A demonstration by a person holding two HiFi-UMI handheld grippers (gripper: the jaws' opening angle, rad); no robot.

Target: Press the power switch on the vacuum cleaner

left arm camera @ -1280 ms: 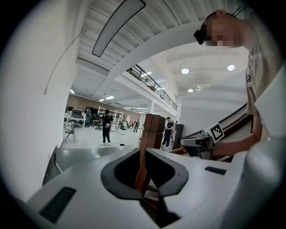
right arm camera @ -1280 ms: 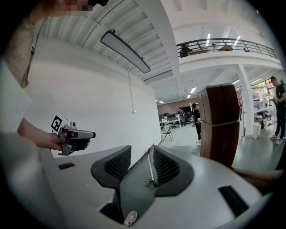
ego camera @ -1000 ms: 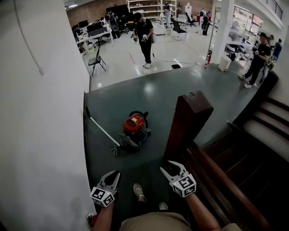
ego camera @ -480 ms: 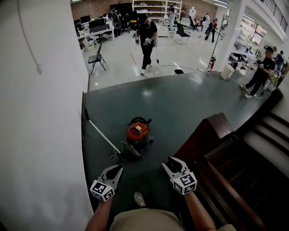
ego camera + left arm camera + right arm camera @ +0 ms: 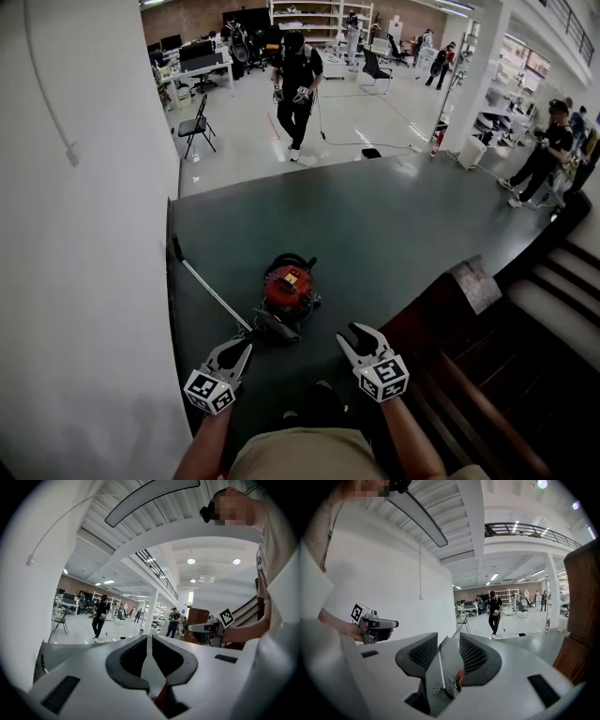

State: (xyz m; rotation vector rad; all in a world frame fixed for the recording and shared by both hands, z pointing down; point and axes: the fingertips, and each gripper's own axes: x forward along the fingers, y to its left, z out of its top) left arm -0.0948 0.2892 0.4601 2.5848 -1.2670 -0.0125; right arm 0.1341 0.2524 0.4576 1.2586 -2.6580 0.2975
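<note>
- left gripper (image 5: 240, 350) has its jaws drawn in to a hairline with nothing in them. right gripper (image 5: 364, 334) shows a clear gap between its jaws and is also empty. both are held out roughly level, side by side in front of the person.
- and the vacuum cleaner?
- the red vacuum cleaner (image 5: 286, 291) sits on the dark green floor (image 5: 394, 225) just ahead of the two, a little nearer the left one. its wand (image 5: 211, 292) lies off towards the white wall (image 5: 84, 281).
- what's different from a second ago?
- the person has walked forward. the wooden stair post (image 5: 473, 281), which stood tall between the right gripper and the machine, has slid away to the right. the cleaner now lies just beyond the fingertips instead of well ahead. the jaws look as they did.
- so where does that leave the task?
- still on the approach, i'd say. nothing touches the machine, and i can't pick out the switch on its top from here. the next move would be to stoop and bring one tip down onto it. the left, already closed, looks the handier.
</note>
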